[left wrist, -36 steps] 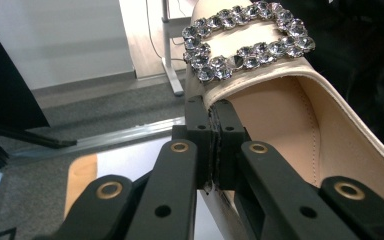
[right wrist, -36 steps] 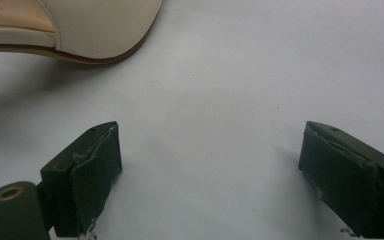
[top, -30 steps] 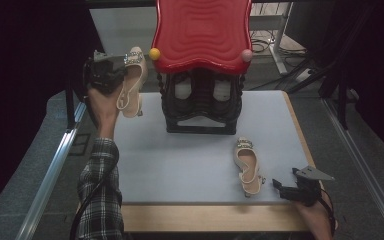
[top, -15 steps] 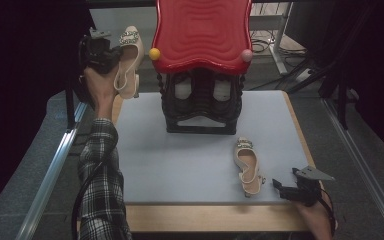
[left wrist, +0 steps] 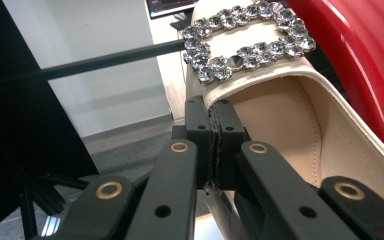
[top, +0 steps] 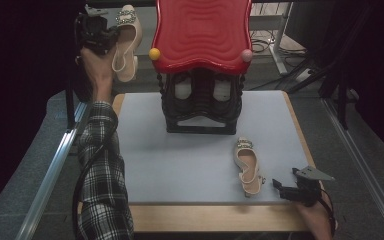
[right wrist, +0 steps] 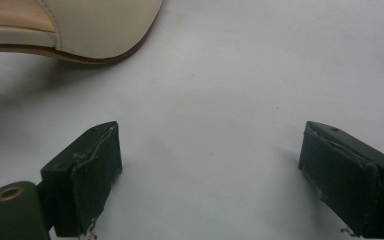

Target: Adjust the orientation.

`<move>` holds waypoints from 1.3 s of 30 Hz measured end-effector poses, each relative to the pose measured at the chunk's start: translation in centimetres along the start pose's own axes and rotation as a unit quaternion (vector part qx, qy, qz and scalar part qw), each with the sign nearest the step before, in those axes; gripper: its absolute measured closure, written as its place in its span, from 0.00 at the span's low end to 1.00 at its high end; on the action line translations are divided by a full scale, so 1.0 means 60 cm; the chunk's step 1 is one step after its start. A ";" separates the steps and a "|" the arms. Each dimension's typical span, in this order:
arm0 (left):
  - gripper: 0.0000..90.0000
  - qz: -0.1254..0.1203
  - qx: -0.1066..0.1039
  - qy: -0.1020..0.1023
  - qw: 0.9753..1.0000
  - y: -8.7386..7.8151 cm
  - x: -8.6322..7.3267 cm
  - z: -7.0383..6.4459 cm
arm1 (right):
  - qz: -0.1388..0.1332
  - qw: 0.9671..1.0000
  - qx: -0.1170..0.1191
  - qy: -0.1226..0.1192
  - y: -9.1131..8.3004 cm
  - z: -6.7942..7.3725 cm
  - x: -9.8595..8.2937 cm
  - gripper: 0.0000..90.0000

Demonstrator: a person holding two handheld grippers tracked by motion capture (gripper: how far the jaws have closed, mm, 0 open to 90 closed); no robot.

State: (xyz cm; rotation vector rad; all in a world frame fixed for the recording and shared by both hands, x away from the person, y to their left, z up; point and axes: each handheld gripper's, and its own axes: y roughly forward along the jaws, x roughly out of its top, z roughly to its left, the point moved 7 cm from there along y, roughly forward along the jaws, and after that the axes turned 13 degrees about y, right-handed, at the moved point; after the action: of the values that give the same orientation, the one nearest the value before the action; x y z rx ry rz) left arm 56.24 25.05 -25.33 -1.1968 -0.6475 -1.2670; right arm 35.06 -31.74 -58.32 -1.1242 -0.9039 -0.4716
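Beside the red-topped shoe rack [top: 200, 35], the left claw [top: 111, 37], clamped on the raised slingback shoe [top: 126, 42], has lifted it higher toward the top, while the right claw [top: 286, 187] waits spread apart near the other shoe [top: 247, 167].

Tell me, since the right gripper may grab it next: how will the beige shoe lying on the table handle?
The shoe on the table looks light, with a thin upper that may flex under a pinch. Its slim heel suggests it tips easily. The left gripper carries its mate by the rim alone.
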 end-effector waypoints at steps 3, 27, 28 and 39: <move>0.98 -0.005 0.006 0.002 1.000 -0.003 0.016 0.007 | 0.000 1.000 0.000 0.000 0.000 0.000 0.000 0.11; 0.98 -0.062 0.025 0.011 0.998 -0.019 0.167 0.010 | 0.000 1.000 -0.005 0.002 -0.001 0.000 -0.001 0.11; 0.98 -0.063 0.022 0.010 0.998 -0.018 0.173 0.007 | 0.000 1.000 -0.005 0.002 -0.001 0.000 -0.001 0.11; 0.98 -0.053 -0.009 0.016 0.998 0.018 0.198 -0.055 | -0.001 1.000 -0.008 0.004 -0.001 0.001 -0.001 0.11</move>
State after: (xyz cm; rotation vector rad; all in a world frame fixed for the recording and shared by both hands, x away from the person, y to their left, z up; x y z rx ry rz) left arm 59.45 17.53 -16.02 -1.1680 -0.6850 -1.3811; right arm 34.93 -31.71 -58.33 -1.1345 -0.8962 -0.4857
